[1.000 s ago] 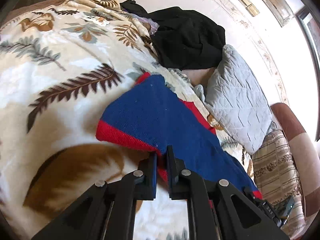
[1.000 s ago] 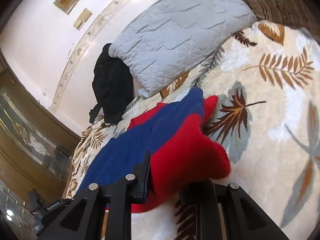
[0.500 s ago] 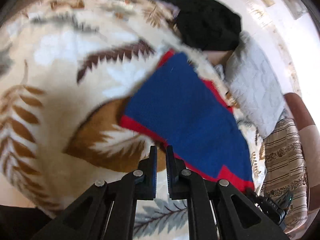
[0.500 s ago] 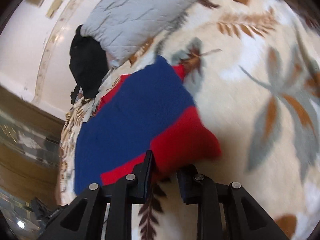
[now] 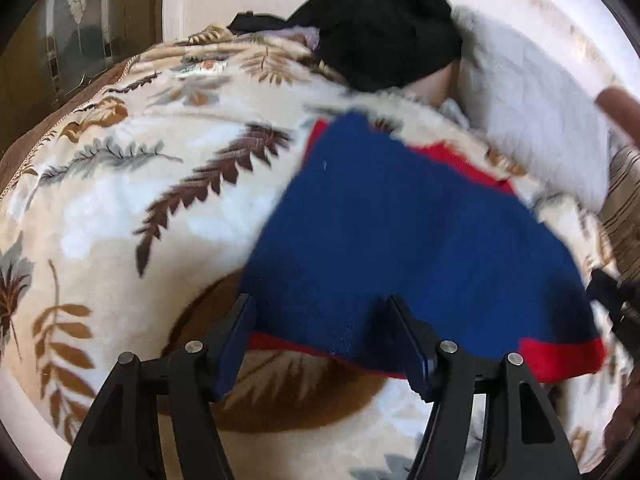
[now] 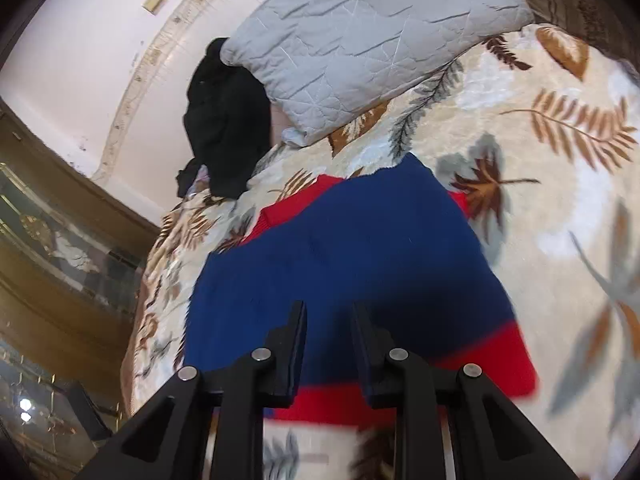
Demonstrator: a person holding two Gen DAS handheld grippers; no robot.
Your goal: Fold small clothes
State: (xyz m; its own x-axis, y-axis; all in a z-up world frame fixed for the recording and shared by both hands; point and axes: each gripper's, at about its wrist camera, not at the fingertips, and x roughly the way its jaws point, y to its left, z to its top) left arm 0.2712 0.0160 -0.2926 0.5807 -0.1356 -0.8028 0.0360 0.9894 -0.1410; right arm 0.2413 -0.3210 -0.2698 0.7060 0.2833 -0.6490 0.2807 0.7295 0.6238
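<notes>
Lying flat on the leaf-print blanket is the sweater, blue with red bands, its red hem nearest both cameras. In the left wrist view the left claw stands wide, one finger at the hem's left end and the other over the blue knit further right; nothing is caught between them, and whether the tips touch the cloth cannot be told. In the right wrist view the right claw stands parted by a narrow gap, its fingers over the blue just above the red hem, gripping nothing. The sweater shows a red strip at its far edge as well.

Beyond the sweater, a grey quilted pillow lies on the blanket, and beside it sits a heap of black cloth. The same pillow and black cloth show at the top of the left view, which is blurred.
</notes>
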